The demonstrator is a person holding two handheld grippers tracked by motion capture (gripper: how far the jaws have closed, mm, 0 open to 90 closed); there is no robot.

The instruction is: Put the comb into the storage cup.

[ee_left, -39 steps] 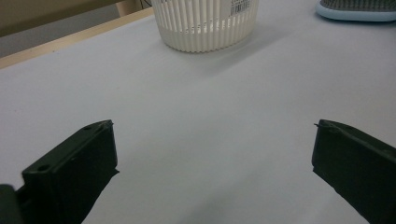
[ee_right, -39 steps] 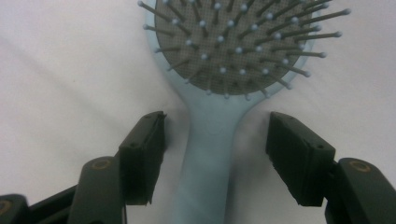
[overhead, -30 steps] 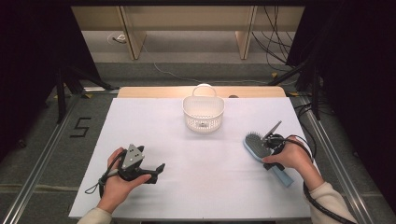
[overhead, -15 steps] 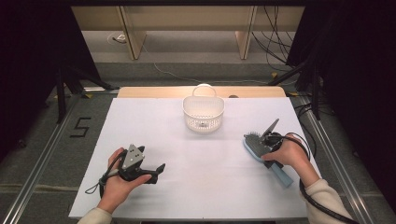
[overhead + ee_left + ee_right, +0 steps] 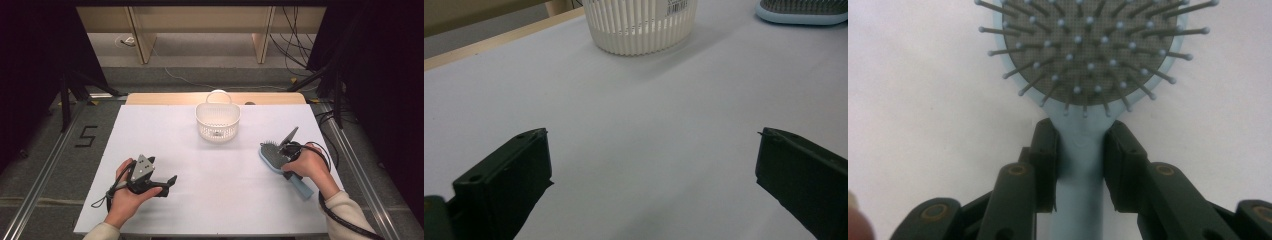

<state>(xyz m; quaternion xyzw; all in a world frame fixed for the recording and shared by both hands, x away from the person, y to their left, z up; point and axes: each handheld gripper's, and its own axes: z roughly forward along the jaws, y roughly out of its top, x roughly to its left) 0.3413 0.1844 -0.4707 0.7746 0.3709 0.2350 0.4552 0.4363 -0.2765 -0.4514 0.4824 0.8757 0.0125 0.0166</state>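
Note:
A light blue hairbrush (image 5: 271,156) lies bristles up on the white table at the right, its head (image 5: 1083,50) pointing away from me. My right gripper (image 5: 285,160) (image 5: 1080,145) has just been closing. Its two pads (image 5: 1048,150) press on either side of the brush's neck, just below the head. At the left, my left gripper (image 5: 168,184) (image 5: 651,150) rests low over the table, jaws wide apart with nothing between them. It points toward a white slatted basket (image 5: 217,120) (image 5: 639,30) at the middle back, and the hairbrush (image 5: 801,12) lies far off to one side of it.
The white sheet (image 5: 225,200) covers the table, and a wooden strip (image 5: 165,98) runs along its far edge. Black cables (image 5: 345,220) trail from both grippers. Dark stands and floor rails flank the table.
The right hand has settled slightly onto the brush's handle. The brush, the basket and the left hand stay where they were.

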